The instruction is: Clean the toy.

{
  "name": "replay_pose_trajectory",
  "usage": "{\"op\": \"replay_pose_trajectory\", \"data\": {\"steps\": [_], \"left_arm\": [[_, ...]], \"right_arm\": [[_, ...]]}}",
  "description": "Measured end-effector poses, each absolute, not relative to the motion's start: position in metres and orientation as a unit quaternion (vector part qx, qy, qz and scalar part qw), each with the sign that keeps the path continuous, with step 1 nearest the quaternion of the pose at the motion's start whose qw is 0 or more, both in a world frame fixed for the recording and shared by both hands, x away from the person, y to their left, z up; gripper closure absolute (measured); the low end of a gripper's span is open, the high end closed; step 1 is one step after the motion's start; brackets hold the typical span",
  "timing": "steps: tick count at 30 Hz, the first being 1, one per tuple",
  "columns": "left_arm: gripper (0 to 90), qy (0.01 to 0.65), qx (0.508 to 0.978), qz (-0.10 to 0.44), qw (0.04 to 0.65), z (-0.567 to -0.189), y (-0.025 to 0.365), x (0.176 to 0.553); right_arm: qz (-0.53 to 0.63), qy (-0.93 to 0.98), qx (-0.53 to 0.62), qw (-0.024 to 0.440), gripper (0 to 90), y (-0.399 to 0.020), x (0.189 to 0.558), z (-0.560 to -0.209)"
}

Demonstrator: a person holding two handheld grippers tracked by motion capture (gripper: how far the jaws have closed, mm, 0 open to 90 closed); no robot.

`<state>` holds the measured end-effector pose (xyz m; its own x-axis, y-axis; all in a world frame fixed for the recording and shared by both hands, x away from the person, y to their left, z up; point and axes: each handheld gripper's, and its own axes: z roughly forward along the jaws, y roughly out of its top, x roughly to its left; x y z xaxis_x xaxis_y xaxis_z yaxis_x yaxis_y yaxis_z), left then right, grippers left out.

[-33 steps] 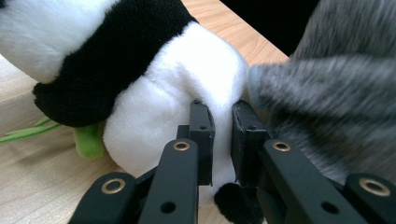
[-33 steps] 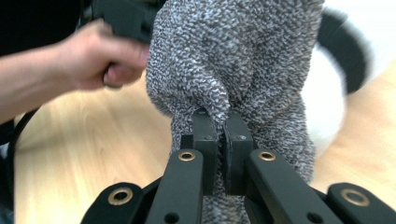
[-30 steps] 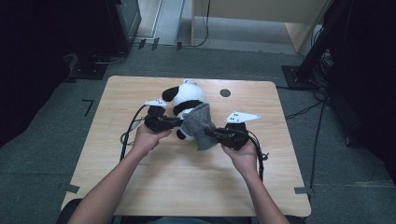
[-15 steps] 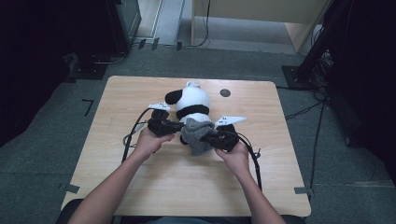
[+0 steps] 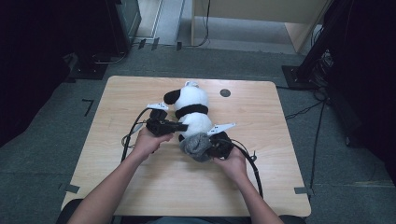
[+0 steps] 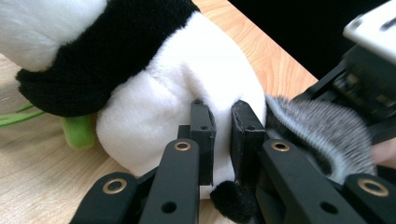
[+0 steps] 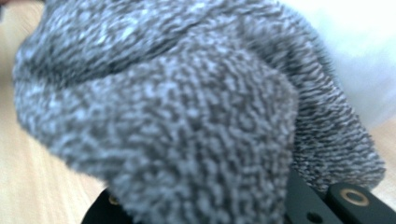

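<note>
no readable text, no labels, no brands, no numbers anywhere

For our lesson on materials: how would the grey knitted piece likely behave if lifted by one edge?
The grey knitted piece would probably flop and drape: it already bunches in soft folds over the right gripper. Its loose fuzzy knit suggests it is light and unlikely to slip.

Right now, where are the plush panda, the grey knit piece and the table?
plush panda point(image 5: 191, 100): high view, its white body.
grey knit piece point(image 7: 187, 107): right gripper view, the bunched middle.
table point(image 5: 116, 107): high view, bare wood at left.
</note>
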<state>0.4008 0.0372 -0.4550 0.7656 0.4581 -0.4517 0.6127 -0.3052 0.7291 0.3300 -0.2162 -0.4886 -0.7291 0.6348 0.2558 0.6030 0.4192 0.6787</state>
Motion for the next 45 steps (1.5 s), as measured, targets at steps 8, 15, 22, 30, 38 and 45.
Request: {"op": "replay_pose_trajectory", "data": {"steps": [8,15,22,30,38,45], "left_arm": [[81.9,0.336,0.801,-0.080,0.489,-0.453,0.040,0.402],[81.7,0.341,0.794,-0.086,0.496,-0.453,0.047,0.407],[81.1,0.337,0.800,-0.085,0.489,-0.455,0.048,0.407],[81.0,0.329,0.805,-0.085,0.486,-0.455,0.044,0.404],[80.5,0.324,0.815,-0.076,0.474,-0.456,0.042,0.402],[77.6,0.318,0.822,-0.051,0.470,-0.454,0.042,0.401]], "right_arm": [[0.386,0.838,0.385,0.009,87.6,-0.215,0.334,-0.502],[0.368,0.843,0.391,-0.007,87.6,-0.219,0.337,-0.499],[0.422,0.834,0.354,0.025,87.6,-0.230,0.329,-0.458],[0.508,0.776,0.359,0.102,87.7,-0.248,0.322,-0.421],[0.439,0.823,0.356,0.058,87.7,-0.221,0.335,-0.465],[0.391,0.851,0.349,0.039,87.7,-0.207,0.332,-0.485]]}}
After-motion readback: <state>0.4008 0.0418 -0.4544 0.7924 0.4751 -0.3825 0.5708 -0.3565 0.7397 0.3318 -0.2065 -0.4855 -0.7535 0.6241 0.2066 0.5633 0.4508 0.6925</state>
